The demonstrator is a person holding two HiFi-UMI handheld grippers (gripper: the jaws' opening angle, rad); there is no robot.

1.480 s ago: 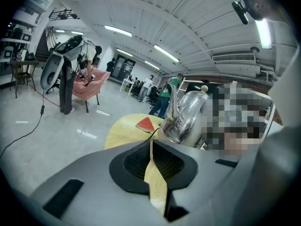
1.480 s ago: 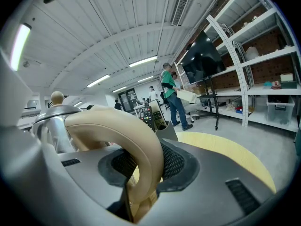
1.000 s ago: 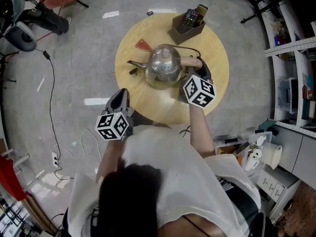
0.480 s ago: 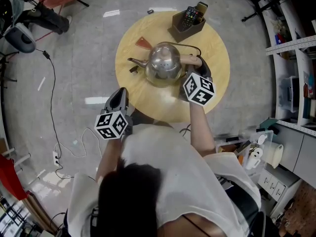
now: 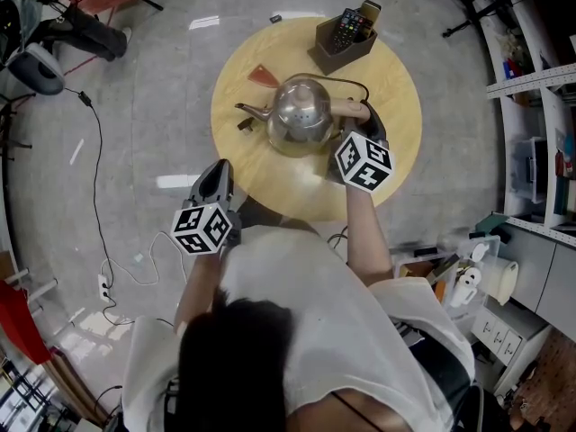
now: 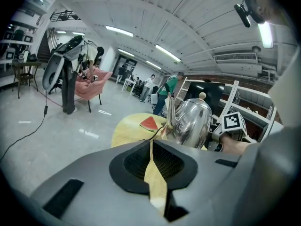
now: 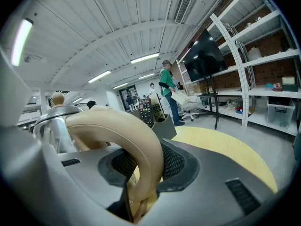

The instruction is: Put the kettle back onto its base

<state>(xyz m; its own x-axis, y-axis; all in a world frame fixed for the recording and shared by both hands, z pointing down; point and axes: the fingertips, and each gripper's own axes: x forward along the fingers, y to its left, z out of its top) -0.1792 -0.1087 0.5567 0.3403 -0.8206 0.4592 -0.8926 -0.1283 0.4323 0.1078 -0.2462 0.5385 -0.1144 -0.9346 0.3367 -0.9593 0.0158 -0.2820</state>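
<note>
A shiny steel kettle (image 5: 300, 115) with a beige handle (image 5: 346, 108) stands over the middle of the round wooden table (image 5: 396, 124), its spout pointing left. My right gripper (image 5: 364, 121) is shut on that handle; in the right gripper view the handle (image 7: 127, 131) fills the space between the pads (image 7: 174, 161). A black cord (image 5: 349, 84) runs out from behind the kettle; the kettle hides its base. My left gripper (image 5: 216, 180) hangs off the table's near-left edge, shut and holding nothing, facing the kettle (image 6: 190, 121).
A dark box of remote controls (image 5: 342, 43) sits at the table's far side. A red watermelon-slice piece (image 5: 261, 76) lies far left, and a small dark item (image 5: 243, 126) lies under the spout. Shelving (image 5: 540, 151) stands on the right, and a cable (image 5: 99, 205) crosses the floor on the left.
</note>
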